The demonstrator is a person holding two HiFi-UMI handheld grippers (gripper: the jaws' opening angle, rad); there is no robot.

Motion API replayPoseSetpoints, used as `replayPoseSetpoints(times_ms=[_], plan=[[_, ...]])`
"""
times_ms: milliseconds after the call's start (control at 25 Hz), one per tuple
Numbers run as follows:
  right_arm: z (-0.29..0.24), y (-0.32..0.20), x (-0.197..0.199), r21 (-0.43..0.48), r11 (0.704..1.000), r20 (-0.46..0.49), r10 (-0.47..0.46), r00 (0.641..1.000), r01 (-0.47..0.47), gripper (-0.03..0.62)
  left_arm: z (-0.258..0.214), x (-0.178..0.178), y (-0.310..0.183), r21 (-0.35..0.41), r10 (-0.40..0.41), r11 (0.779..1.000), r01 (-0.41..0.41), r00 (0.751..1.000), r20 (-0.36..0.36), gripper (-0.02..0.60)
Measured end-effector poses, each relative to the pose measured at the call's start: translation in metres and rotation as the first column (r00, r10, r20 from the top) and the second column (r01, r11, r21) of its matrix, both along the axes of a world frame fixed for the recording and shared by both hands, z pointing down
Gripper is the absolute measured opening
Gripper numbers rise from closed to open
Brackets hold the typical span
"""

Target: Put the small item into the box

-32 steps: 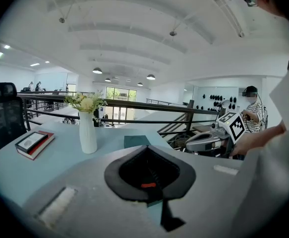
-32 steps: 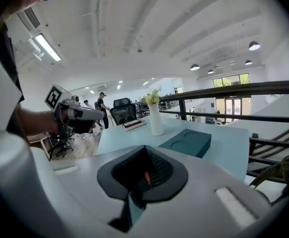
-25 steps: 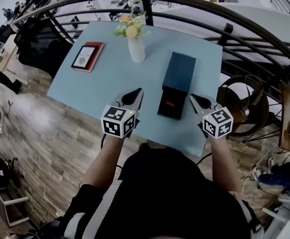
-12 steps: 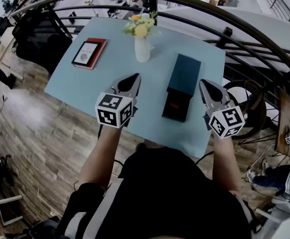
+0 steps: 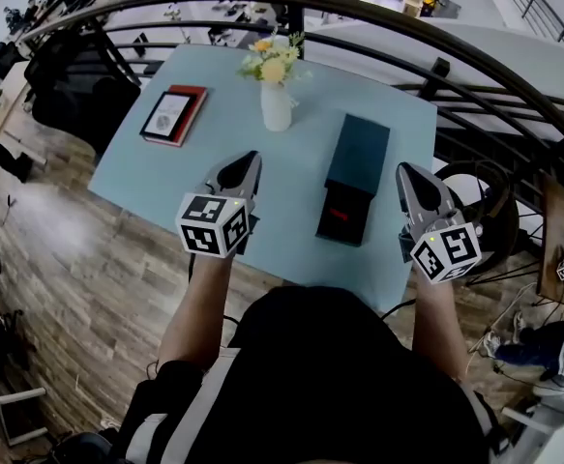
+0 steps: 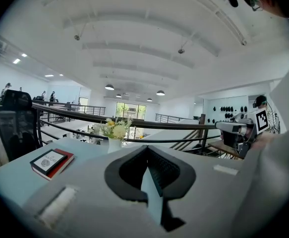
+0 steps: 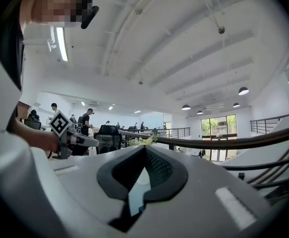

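While the left tool (image 5: 247,162) and right tool (image 5: 406,172) sit closed and empty, we see the box (image 5: 359,153) between them at mid-frame, lengthwise up-frame, nearer the right.

The table (image 5: 291,177) is pale blue. On it are a dark teal box (image 5: 359,148) with a red item (image 5: 337,215), a white vase (image 5: 276,109) of yellow flowers (image 5: 270,63), and a red-edged book (image 5: 173,114). The floor (image 5: 78,259) is brown wood planks.

The left tongs (image 5: 251,159) and the right tongs (image 5: 406,170) point forward, well apart, each with jaws together and empty.
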State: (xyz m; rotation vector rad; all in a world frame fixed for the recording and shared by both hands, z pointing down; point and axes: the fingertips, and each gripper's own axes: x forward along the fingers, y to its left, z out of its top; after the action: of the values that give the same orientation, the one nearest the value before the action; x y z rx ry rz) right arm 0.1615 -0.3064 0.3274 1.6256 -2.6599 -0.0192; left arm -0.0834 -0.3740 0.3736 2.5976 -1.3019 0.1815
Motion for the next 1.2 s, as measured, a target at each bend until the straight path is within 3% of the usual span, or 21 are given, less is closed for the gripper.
replayPoseSetpoints(times_ms=[200,1200], plan=[[0.030,0.003,-0.001,-0.067,0.998,0.020,-0.003,1.000,0.004,0.000,0.009,0.001,-0.002,-0.013,-0.008,1.000,0.008,1.000,-0.016,0.008],[0.036,0.013,0.005,-0.100,0.995,0.051,-0.022,0.998,0.027,-0.002,0.027,0.019,0.012,-0.050,0.023,0.998,-0.022,1.000,0.008,0.008]])
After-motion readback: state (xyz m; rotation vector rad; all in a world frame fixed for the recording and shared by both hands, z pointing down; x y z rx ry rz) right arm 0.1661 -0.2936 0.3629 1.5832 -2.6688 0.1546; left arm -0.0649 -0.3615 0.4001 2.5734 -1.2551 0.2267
